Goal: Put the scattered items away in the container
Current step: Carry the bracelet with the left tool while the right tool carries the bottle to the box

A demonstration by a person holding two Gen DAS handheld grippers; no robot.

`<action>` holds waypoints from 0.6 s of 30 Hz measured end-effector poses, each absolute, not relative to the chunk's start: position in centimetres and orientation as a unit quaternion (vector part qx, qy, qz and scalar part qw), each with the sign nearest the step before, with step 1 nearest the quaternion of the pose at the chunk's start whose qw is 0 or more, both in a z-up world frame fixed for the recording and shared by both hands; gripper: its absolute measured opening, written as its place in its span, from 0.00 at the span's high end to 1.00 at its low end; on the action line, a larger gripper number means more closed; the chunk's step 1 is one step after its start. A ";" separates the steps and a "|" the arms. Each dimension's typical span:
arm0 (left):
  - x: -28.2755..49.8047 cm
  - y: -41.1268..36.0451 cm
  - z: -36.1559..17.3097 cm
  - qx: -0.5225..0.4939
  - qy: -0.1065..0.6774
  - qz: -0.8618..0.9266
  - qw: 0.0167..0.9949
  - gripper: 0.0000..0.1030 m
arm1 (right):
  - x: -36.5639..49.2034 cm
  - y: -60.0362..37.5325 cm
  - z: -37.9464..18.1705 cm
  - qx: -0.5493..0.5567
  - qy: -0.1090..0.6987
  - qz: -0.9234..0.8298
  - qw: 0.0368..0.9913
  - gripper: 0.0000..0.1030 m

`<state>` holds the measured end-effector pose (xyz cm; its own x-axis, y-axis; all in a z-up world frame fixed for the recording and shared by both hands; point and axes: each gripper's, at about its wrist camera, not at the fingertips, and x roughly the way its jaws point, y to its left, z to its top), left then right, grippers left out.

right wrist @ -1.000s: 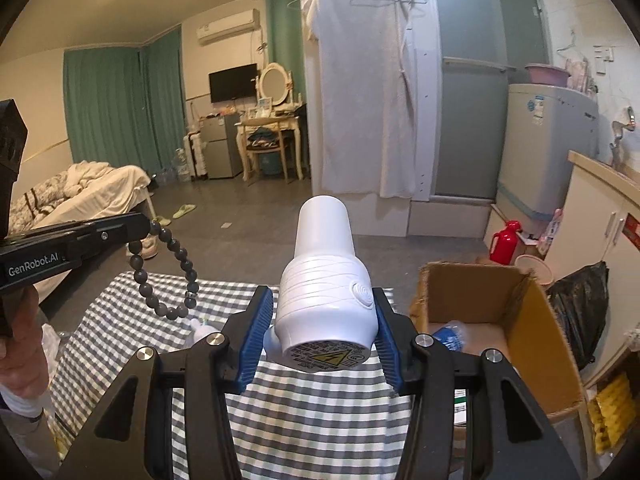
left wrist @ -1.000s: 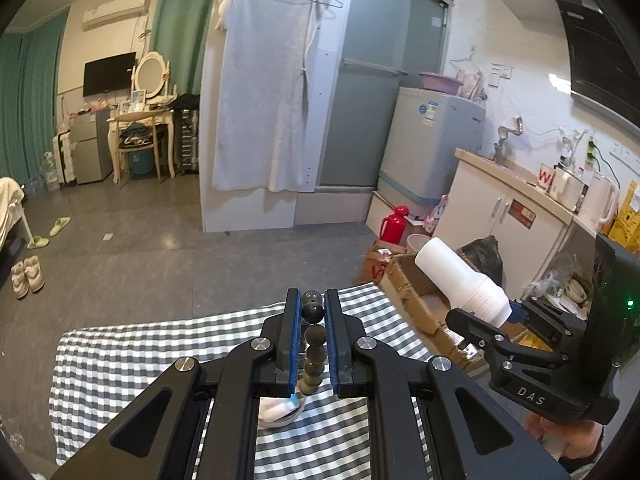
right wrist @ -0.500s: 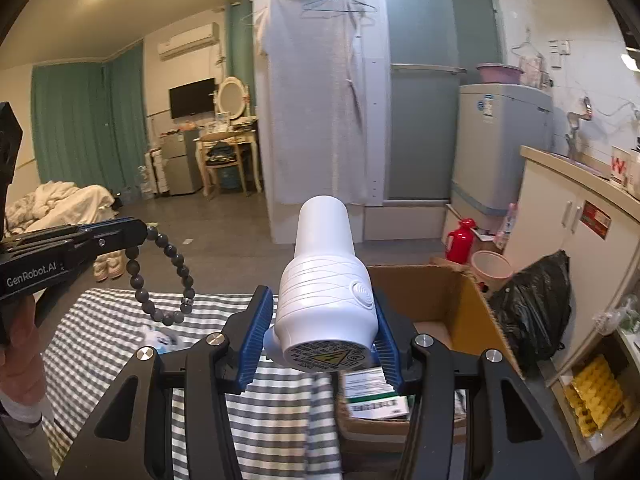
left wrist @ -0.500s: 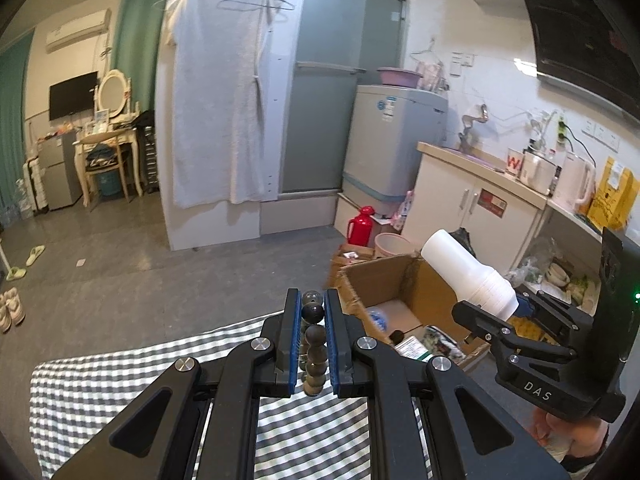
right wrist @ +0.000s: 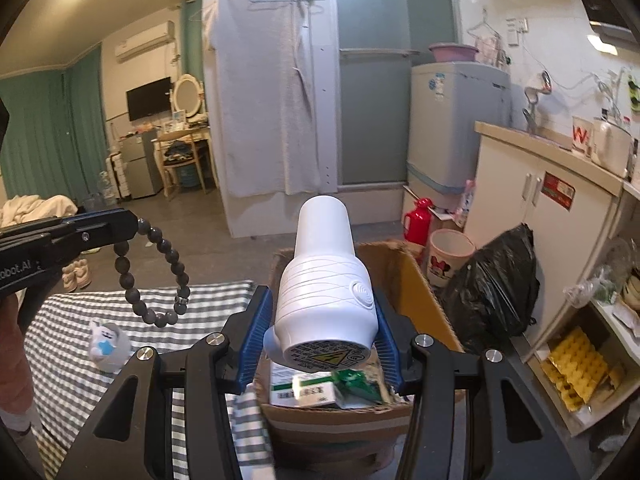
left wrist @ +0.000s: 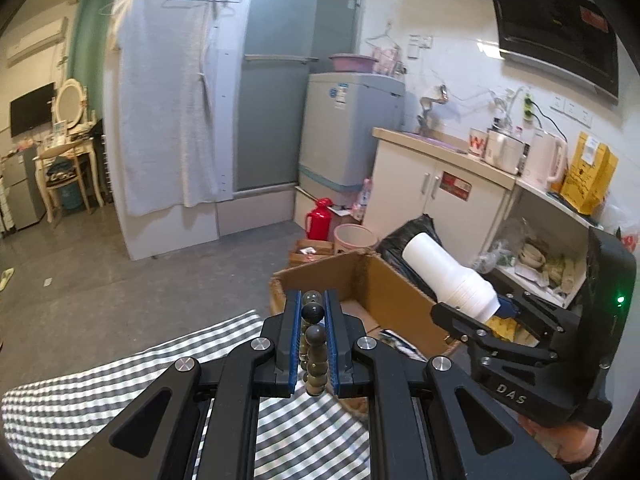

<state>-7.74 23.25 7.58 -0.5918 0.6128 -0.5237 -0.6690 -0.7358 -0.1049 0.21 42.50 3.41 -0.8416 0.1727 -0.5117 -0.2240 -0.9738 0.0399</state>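
My left gripper is shut on a dark bead bracelet, held above the checked cloth near the edge of the open cardboard box. In the right wrist view the bracelet hangs as a loop from the left gripper. My right gripper is shut on a white bottle-shaped appliance and holds it over the box. The appliance also shows in the left wrist view. Packets lie inside the box.
A small grey and white plush toy lies on the checked tablecloth. A black rubbish bag, a pink bin and a red flask stand beyond the box. White cabinets are at the right.
Both grippers have swung to the right with their loads, from over the cloth to over and beside the cardboard box. Both have stayed shut.
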 end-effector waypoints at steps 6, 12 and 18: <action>-8.0 27.1 6.8 -0.288 0.062 0.875 0.385 0.89 | -0.4 45.2 1.7 -0.283 0.060 0.949 0.125 0.53; -9.2 30.5 4.9 -0.321 0.066 0.848 0.416 0.89 | -1.9 48.0 -1.1 -0.313 0.071 0.936 0.143 0.53; -10.6 34.4 2.2 -0.348 0.082 0.835 0.419 0.89 | -3.7 49.4 -3.7 -0.348 0.076 0.923 0.148 0.53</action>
